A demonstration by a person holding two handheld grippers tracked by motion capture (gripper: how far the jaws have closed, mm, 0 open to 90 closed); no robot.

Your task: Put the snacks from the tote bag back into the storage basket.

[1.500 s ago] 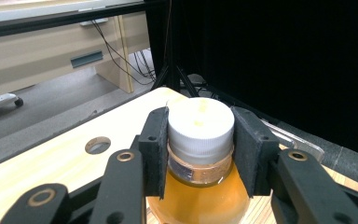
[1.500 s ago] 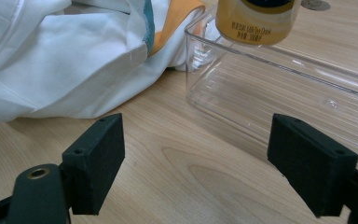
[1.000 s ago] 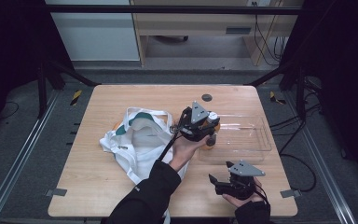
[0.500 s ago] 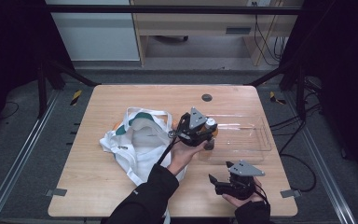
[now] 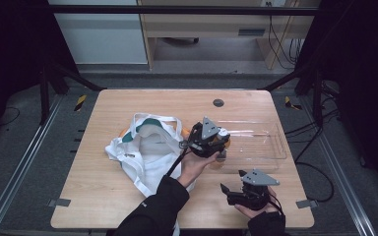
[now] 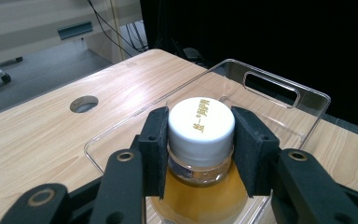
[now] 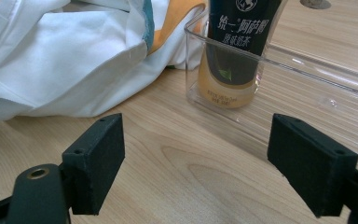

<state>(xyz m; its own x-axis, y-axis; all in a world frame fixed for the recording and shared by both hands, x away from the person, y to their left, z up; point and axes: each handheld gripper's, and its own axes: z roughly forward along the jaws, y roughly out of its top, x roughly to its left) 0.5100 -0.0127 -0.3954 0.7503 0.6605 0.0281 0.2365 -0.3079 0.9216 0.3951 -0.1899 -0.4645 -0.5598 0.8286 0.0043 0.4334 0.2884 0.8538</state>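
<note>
A bottle of amber drink [image 6: 200, 186] with a white cap [image 6: 201, 122] and a dark label [image 7: 237, 28] stands upright in the left end of a clear plastic tray [image 5: 271, 147]. My left gripper [image 6: 201, 136] is shut on the bottle's neck just under the cap, with one pad on each side. In the high view the left gripper [image 5: 220, 139] sits over the tray's left end, with the bottle's cap [image 5: 223, 132] between the jaws. My right gripper [image 5: 228, 193] rests low at the table's front right, open and holding nothing; in its own view the right gripper [image 7: 209, 158] faces the bottle.
A white cloth bag [image 5: 145, 150] with green and orange trim lies left of the tray, touching its corner [image 7: 189, 28]. A round cable hole [image 5: 218, 103] sits in the wooden table [image 5: 98, 196] behind the tray. The tray has a handle slot [image 6: 271, 87] at its far end.
The left gripper with the bottle has shifted slightly down in the picture, into the tray's left end. The right gripper has not moved.
</note>
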